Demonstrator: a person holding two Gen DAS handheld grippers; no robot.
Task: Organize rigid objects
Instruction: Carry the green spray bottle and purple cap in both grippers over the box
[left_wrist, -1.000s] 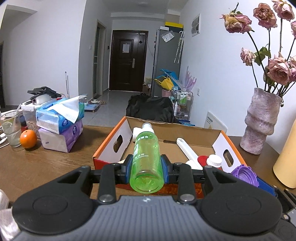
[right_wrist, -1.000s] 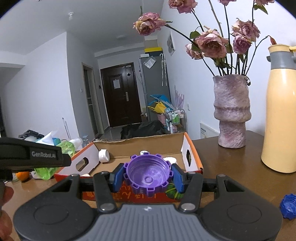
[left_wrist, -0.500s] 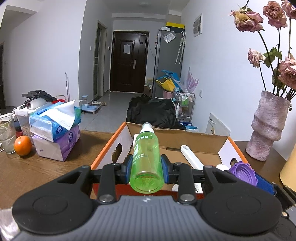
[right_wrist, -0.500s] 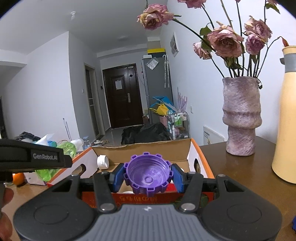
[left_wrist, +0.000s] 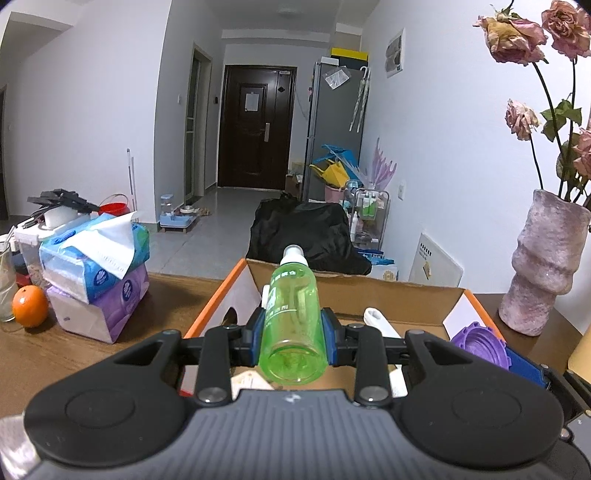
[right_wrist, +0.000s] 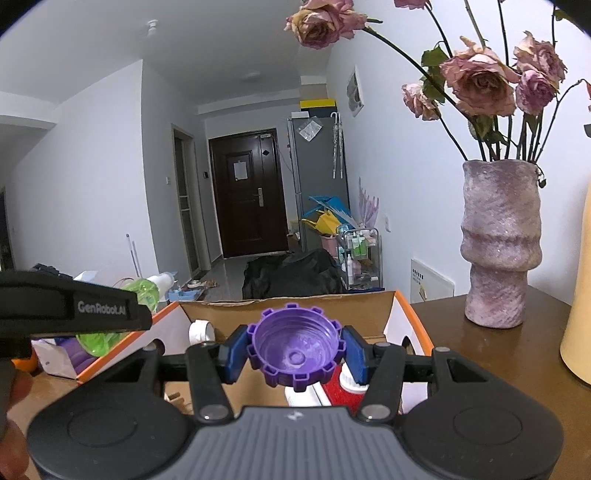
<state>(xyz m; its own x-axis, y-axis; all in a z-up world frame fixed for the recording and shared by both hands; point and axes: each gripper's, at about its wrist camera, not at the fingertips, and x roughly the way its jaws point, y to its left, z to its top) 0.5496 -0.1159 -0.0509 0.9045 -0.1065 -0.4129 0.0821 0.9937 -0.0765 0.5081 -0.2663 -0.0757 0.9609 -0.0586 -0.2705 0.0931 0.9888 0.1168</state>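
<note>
My left gripper (left_wrist: 293, 341) is shut on a green plastic bottle (left_wrist: 293, 321) with a white cap, held lying forward above the open cardboard box (left_wrist: 369, 291). My right gripper (right_wrist: 295, 354) is shut on a purple ridged lid (right_wrist: 295, 349), held above the same box (right_wrist: 402, 317). The lid also shows at the right of the left wrist view (left_wrist: 478, 345). The bottle and left gripper show at the left of the right wrist view (right_wrist: 122, 317). Inside the box lie a white flat piece (left_wrist: 380, 325), a white cap (right_wrist: 201, 330) and a red-and-white item (right_wrist: 340, 387).
Stacked tissue packs (left_wrist: 96, 277), an orange (left_wrist: 29, 306) and a glass (left_wrist: 5, 280) sit on the table at the left. A rough pink vase (right_wrist: 498, 251) with dried roses stands right of the box. A yellow jug (right_wrist: 578, 314) is at the far right.
Both grippers have moved forward and over the box, still holding the bottle and the lid. The box now lies beneath them.
</note>
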